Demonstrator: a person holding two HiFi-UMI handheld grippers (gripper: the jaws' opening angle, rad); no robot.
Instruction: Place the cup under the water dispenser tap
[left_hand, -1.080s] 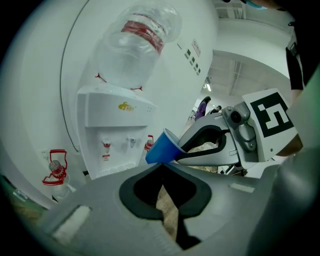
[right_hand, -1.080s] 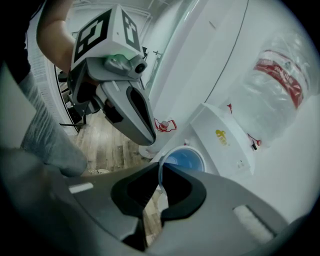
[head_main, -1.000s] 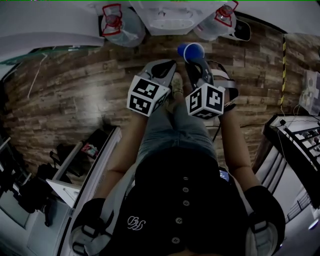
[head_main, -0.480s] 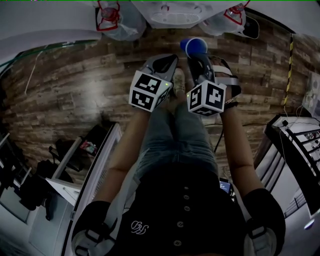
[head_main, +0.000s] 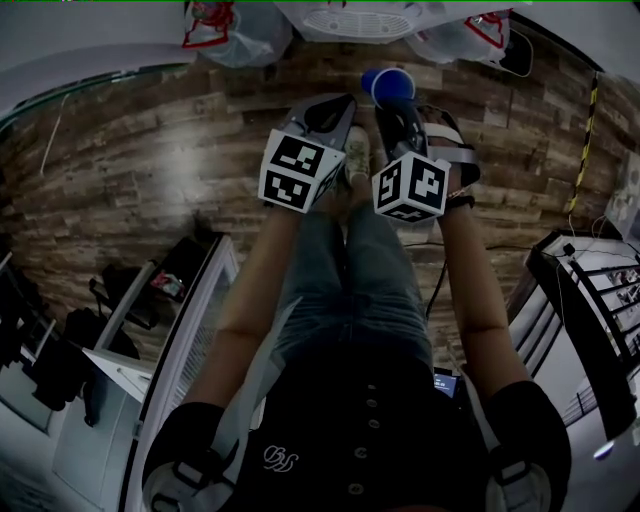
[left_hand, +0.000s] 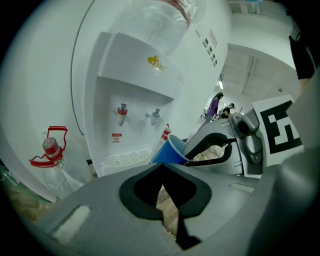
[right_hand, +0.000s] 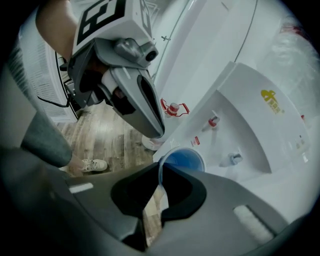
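right tongs (right_hand: 160, 170) pinch thin-walled blue cup (right_hand: 184, 161) rim | left tongs (left_hand: 162, 168) clenched, empty | glossy white dispenser (left_hand: 135, 90)

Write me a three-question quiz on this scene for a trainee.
1. True or false: the blue cup already rests inside the water dispenser.
2. What do the right tongs grip? A a bottle; B the cup's rim; C nothing.
3. Fill in: the dispenser shows ___ taps.
Key: 1 false; 2 B; 3 two.
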